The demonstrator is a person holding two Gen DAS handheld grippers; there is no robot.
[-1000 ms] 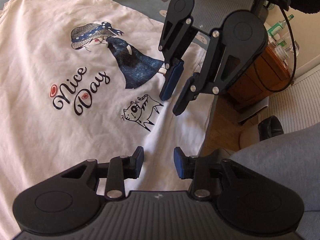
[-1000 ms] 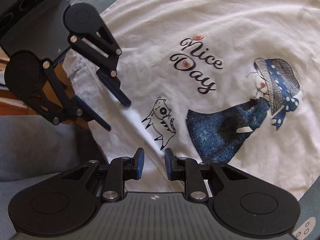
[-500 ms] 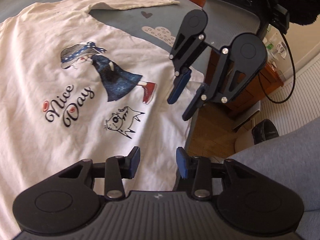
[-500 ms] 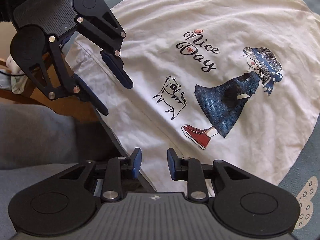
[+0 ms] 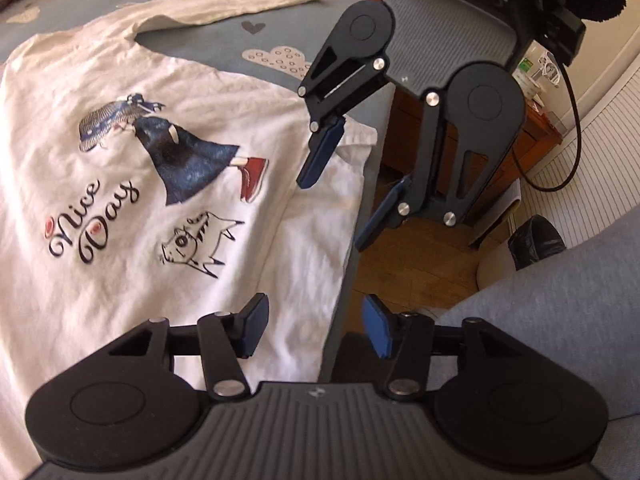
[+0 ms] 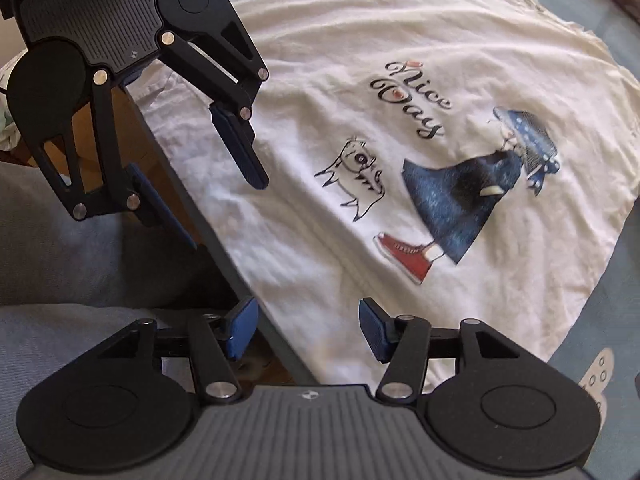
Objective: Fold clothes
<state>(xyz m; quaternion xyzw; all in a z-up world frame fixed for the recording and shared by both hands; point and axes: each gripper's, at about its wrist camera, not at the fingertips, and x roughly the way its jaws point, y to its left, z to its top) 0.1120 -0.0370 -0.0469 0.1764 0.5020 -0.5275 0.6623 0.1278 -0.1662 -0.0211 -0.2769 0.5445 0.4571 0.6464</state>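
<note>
As jaws widen, red shoe (image 6: 408,258) now shows (shirt (image 6: 360,40) flat).

Shirt (image 5: 120,208) flat on bed (image 5: 224,36)

1. Left wrist view: looks steeply down past the left claw (image 5: 312,330) at the bed edge, close.
2. Right wrist view: likewise, past the right claw (image 6: 308,330).
3. Shared: white shirt (image 5: 100,208) (image 6: 400,32); each claw appears in the other's view.

Left gripper (image 5: 314,326) angled down over the bed edge (image 5: 344,276), jaws opening, nothing between pads. Right gripper (image 6: 308,330) pitched steeply down over that same edge, jaws opening, empty. Both clear of the edge.
</note>
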